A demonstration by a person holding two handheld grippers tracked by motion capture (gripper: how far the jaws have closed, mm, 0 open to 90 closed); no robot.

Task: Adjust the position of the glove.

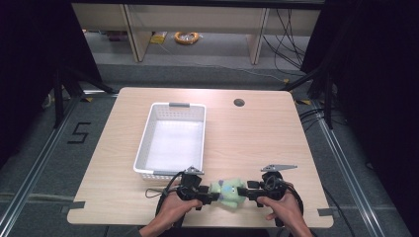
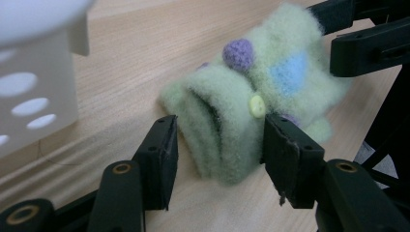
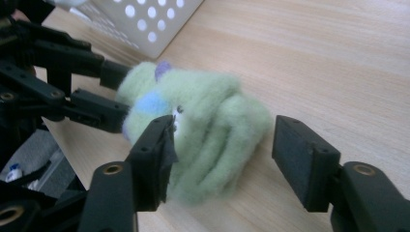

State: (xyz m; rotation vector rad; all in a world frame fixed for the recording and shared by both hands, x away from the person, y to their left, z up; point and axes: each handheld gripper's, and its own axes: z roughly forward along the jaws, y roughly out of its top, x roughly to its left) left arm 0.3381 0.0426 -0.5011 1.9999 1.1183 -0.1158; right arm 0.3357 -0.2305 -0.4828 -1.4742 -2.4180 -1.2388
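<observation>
A fuzzy pale green knitted item (image 1: pixel 227 191) with blue and purple spots and a small yellow button lies folded on the wooden table (image 1: pixel 257 143) near its front edge. My left gripper (image 1: pixel 210 196) is at its left end and my right gripper (image 1: pixel 248 190) at its right end. In the left gripper view, the item (image 2: pixel 285 72) has a folded end between the jaws of my left gripper (image 2: pixel 220 140); one pad brushes it and the other stands apart. In the right gripper view, my right gripper (image 3: pixel 225 140) straddles the item (image 3: pixel 208 101), with a clear gap at one pad. Both are open.
A white perforated basket (image 1: pixel 143 148) stands on the table just behind my left gripper, with nothing showing inside; its wall (image 2: pixel 38 96) is close by in the left gripper view. A cable hole (image 1: pixel 239 102) sits at the table's far side. The table's front edge is close.
</observation>
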